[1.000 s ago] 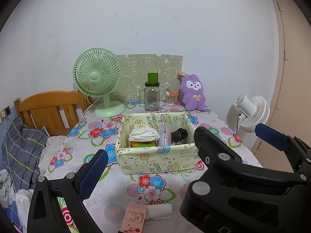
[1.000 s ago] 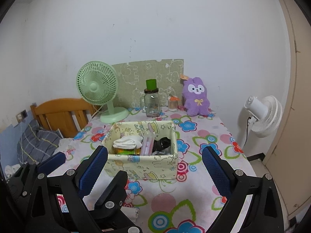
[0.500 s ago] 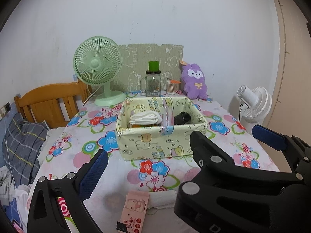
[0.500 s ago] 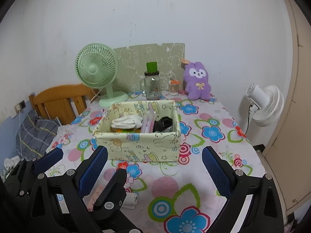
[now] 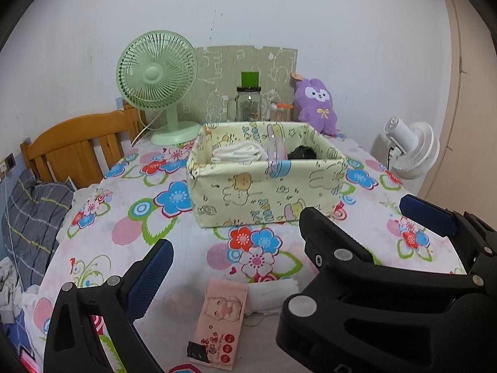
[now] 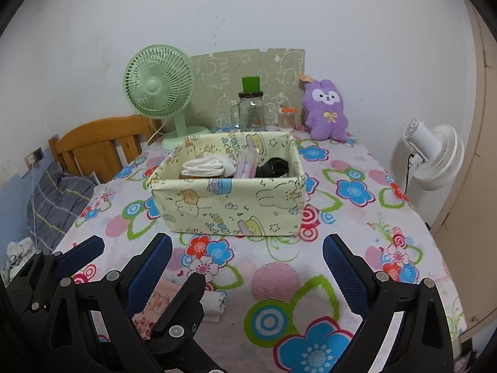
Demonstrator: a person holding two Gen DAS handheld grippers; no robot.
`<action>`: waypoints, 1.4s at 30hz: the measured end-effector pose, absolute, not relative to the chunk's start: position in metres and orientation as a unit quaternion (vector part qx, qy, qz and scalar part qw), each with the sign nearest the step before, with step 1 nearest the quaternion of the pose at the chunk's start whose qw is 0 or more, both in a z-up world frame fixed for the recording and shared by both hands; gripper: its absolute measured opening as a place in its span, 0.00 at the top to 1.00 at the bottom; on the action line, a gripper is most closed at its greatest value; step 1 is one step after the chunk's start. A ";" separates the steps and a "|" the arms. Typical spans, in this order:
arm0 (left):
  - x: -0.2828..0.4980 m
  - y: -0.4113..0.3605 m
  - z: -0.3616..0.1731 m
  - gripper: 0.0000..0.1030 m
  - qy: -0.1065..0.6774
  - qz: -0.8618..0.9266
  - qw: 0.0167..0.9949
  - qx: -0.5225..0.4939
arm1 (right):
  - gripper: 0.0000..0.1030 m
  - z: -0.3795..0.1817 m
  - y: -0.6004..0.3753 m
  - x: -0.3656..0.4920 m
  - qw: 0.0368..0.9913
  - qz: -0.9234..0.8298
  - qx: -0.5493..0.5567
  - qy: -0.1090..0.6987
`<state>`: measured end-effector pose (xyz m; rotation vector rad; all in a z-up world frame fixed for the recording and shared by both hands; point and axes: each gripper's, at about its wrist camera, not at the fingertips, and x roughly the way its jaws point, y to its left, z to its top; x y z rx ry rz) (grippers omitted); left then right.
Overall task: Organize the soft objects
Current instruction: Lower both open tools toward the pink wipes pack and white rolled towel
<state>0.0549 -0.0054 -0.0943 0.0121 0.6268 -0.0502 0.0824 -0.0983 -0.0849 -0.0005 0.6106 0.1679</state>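
Behind the fabric box, green fan, glass jar, purple plush, left claw and right claw both wide.

A box sits mid-table, fan behind-left, plush behind-right.

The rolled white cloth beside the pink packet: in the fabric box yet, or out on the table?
Out. The white cloth lies on the floral tablecloth against the pink packet, nearer the camera than the fabric box.

Even, soft indoor light, faint shadows, sharp focus, strong fisheye bending, dark vignetted corners
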 end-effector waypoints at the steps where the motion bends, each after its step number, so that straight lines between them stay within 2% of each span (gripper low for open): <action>1: 0.055 -0.005 -0.096 0.01 0.310 -0.025 0.950 0.006 | 0.04 -0.088 -0.097 0.083 0.950 0.084 0.000 0.301; 28: 0.064 0.038 -0.156 0.04 0.393 0.002 0.920 0.002 | 0.04 -0.146 -0.061 0.092 0.923 0.110 -0.015 0.368; 31: 0.064 0.043 -0.161 0.08 0.401 0.006 0.916 -0.001 | 0.04 -0.150 -0.057 0.093 0.920 0.112 -0.019 0.374; 42: 0.071 0.040 -0.168 0.30 0.409 -0.004 0.913 -0.004 | 0.04 -0.163 -0.055 0.103 0.911 0.106 -0.015 0.399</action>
